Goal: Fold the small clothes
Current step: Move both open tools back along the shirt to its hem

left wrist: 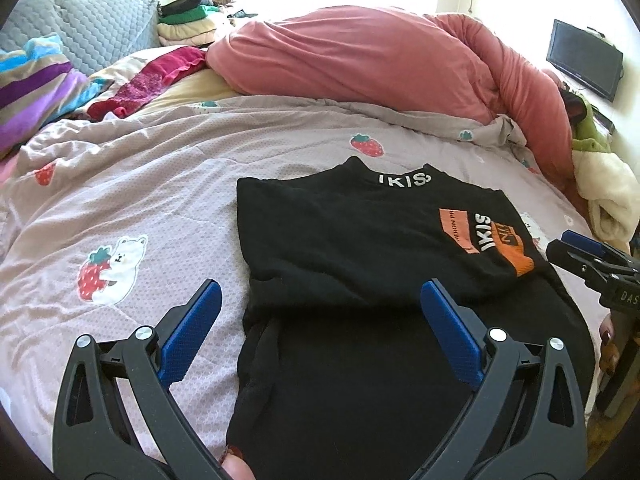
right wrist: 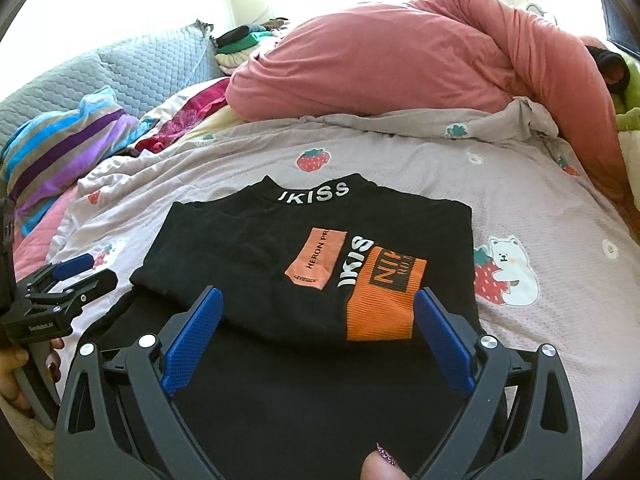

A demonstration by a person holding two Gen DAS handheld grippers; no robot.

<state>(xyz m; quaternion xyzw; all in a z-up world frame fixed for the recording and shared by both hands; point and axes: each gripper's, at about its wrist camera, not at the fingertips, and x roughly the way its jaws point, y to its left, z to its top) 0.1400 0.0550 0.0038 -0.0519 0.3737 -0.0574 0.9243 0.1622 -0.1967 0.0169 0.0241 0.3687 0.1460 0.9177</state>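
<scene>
A black top (left wrist: 352,240) (right wrist: 256,248) with white "IKISS" lettering and orange patches lies on the bed, its sleeves folded in over the body, collar away from me. My left gripper (left wrist: 320,292) is open and empty above the top's near left part, one finger over the sheet. My right gripper (right wrist: 318,300) is open and empty above the near right part by the orange cuff (right wrist: 384,300). The right gripper shows in the left wrist view (left wrist: 576,250), the left one in the right wrist view (right wrist: 90,268).
The bed sheet (left wrist: 160,184) is pinkish with strawberry and bear prints. A rolled pink duvet (left wrist: 360,52) lies across the far side. Striped fabric (left wrist: 36,84) and a grey quilted pillow (left wrist: 100,28) sit at the far left, folded clothes (left wrist: 188,20) behind. A monitor (left wrist: 584,60) stands right.
</scene>
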